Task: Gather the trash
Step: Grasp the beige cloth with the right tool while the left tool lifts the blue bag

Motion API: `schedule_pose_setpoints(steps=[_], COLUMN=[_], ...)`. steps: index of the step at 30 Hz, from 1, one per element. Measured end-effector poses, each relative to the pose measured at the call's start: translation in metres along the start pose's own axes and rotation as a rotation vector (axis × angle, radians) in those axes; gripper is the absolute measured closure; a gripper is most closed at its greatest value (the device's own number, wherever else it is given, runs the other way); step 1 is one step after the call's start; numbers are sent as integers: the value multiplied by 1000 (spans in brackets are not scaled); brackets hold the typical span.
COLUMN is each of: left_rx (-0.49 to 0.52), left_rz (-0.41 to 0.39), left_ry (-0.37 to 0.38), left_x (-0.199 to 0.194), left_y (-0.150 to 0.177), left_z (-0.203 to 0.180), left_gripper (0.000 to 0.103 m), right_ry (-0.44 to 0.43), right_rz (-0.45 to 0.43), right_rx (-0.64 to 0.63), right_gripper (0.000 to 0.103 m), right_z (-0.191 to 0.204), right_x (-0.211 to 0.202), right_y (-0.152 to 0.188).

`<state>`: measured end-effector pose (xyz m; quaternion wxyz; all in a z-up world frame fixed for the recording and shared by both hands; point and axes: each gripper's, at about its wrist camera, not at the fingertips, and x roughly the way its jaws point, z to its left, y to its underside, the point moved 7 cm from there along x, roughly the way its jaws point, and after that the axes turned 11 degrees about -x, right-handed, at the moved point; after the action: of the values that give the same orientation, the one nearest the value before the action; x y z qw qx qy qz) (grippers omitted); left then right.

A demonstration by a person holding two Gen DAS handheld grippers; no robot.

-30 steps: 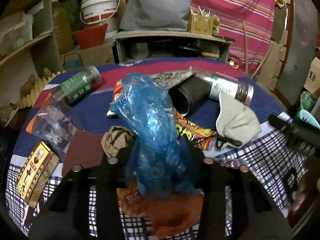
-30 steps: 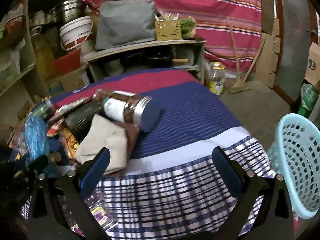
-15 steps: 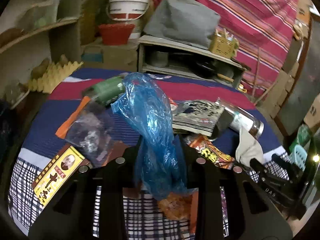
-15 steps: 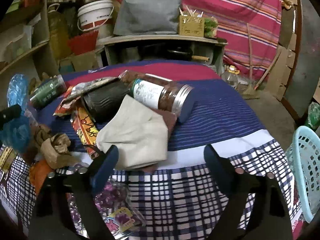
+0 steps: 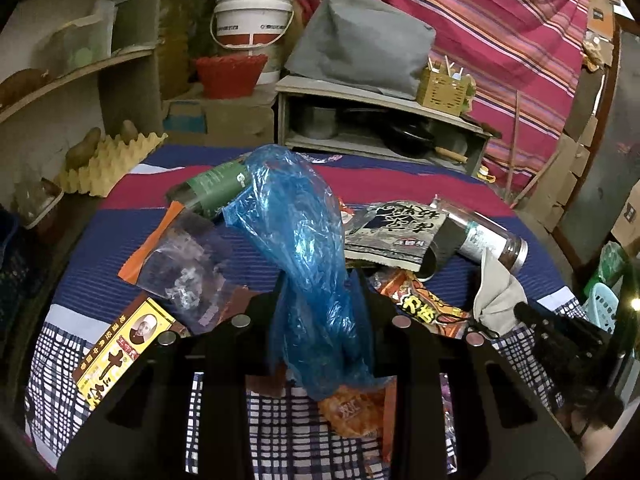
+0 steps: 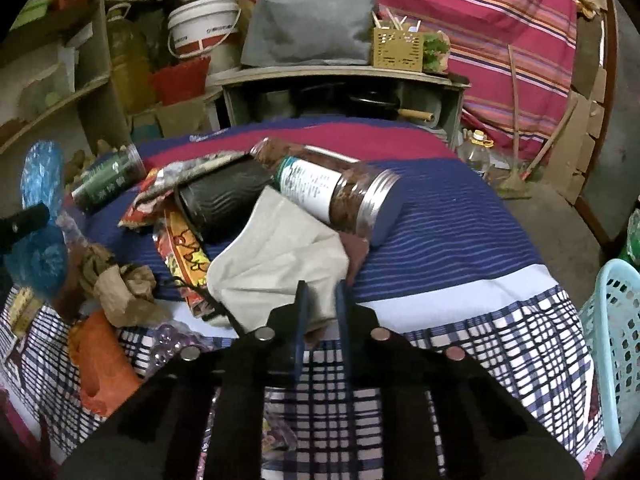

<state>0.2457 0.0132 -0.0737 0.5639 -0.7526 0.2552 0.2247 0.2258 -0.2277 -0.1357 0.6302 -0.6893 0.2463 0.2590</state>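
Note:
My left gripper [image 5: 320,300] is shut on a crumpled blue plastic bag [image 5: 296,240], held up above the littered table [image 5: 92,240]. The same bag [image 6: 40,176] shows at the far left of the right wrist view. My right gripper [image 6: 320,300] is closing, its blue fingers almost together on the near corner of a beige cloth mask [image 6: 276,256] beside a spice jar [image 6: 332,192]. In the left wrist view the mask [image 5: 496,300] is bunched up into the right gripper [image 5: 524,312].
A green jar [image 6: 108,178], a black cup [image 6: 224,200], snack wrappers [image 6: 184,252], crumpled brown paper [image 6: 120,284], an orange bag [image 6: 100,364] and a yellow box [image 5: 120,348] lie on the checked cloth. A light blue basket [image 6: 616,344] stands off the table's right edge.
The right gripper swung left over the pile and went from wide open to nearly shut on the beige mask. The left gripper rose with the blue bag, then held still.

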Motion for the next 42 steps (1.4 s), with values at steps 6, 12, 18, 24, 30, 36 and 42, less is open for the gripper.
schedule_pose_setpoints(steps=[6,12,18,24,30,36,42], left_rx=[11,4,-1,28,36,63,80], left_rz=[-18,-16,-10,-4,13,26,31], left_ry=[10,1,-9,-31,-41,-48,-48], left_x=[-8,-8,-6,-1,6,11,14], left_y=[1,1,-3,0,2,8,13], left_z=[-2,4,7,4,4,-1,-5], left_gripper=[74,74,74,74,74,74,74], right_ry=[-25,-5,-20,-27,-28,-37,-85], right_rz=[-38,-80,-49,7,3,55,69], right_rx=[46,41,61,85,56,2,60], right_gripper=[95,98,98,26,26,26,44], right_z=[-12,-23,-36,-26,-10,9,0], right_x=[-16,-35,-32,-7,-5,9,14], right_y=[-5,-14,-11,2,2,9,11])
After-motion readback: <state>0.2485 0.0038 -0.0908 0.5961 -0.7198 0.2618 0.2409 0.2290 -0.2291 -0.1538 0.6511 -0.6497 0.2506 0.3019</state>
